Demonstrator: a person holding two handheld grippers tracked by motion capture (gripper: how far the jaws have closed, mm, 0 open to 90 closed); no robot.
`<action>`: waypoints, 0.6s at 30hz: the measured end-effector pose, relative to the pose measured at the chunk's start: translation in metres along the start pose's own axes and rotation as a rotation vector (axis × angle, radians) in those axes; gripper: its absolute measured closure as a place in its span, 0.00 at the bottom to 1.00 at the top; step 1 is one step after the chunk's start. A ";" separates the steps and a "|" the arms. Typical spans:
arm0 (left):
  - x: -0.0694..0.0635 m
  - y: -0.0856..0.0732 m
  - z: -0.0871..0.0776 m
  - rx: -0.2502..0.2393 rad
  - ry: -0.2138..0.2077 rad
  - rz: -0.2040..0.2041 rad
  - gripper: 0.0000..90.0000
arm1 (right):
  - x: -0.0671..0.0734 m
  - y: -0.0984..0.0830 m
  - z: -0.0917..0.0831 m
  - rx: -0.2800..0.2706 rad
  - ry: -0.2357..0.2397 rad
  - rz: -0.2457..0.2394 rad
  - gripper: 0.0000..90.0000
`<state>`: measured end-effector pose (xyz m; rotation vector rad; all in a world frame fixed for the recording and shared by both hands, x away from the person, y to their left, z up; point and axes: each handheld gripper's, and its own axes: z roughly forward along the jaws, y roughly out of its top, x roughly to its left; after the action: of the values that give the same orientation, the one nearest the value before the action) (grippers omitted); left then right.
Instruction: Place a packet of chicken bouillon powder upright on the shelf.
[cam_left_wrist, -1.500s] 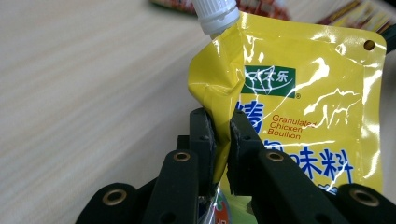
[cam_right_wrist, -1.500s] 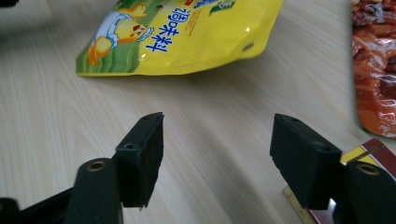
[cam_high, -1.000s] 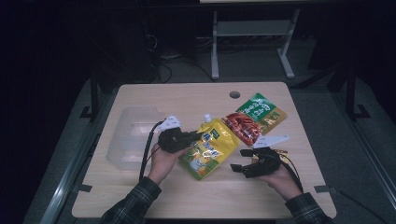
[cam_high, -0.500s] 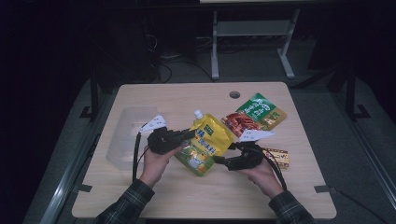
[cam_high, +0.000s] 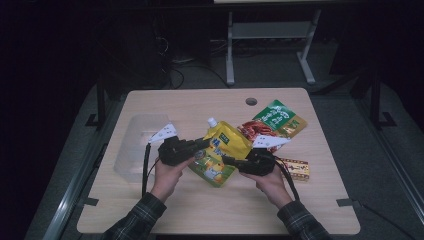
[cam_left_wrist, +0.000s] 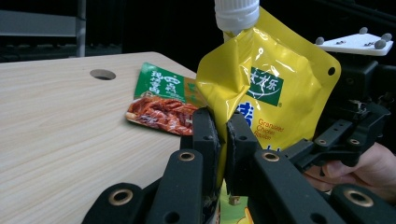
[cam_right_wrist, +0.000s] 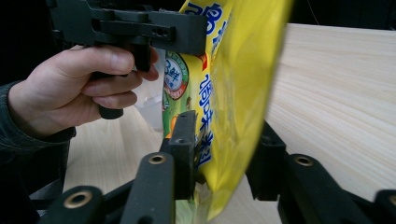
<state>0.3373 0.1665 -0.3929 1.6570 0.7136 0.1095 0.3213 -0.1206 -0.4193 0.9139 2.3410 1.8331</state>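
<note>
A yellow spouted pouch (cam_high: 222, 150) with a white cap is held tilted above the table's middle. My left gripper (cam_high: 205, 144) comes in from the left and is shut on the pouch's edge; in the left gripper view its pads (cam_left_wrist: 205, 135) pinch the yellow film (cam_left_wrist: 271, 93). From the right, my right gripper (cam_high: 227, 161) reaches the pouch's lower part. Its jaws have just been closing, and in the right gripper view the pouch (cam_right_wrist: 229, 93) fills the gap between them, against the left pad (cam_right_wrist: 187, 140).
A green and red snack packet (cam_high: 272, 122) lies behind the pouch. A small dark red pack (cam_high: 295, 169) lies by the right hand. A clear plastic container (cam_high: 132, 145) stands at the table's left. A round cable hole (cam_high: 251, 101) sits near the far edge.
The left gripper has carried the pouch to the left and lifted it. The right gripper has moved left to the pouch, and its jaws have closed around it.
</note>
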 end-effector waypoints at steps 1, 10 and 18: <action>0.000 0.000 0.000 -0.002 -0.003 0.000 0.94 | 0.000 0.000 0.000 0.000 0.000 0.000 0.78; -0.001 -0.001 0.002 -0.006 -0.008 0.005 0.93 | -0.001 0.004 -0.003 0.003 0.006 -0.011 0.90; -0.007 -0.002 0.007 0.046 0.044 0.077 0.80 | -0.003 0.005 -0.010 0.034 0.014 -0.014 0.97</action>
<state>0.3342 0.1573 -0.3945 1.7305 0.6904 0.1862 0.3223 -0.1305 -0.4131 0.8887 2.3879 1.8052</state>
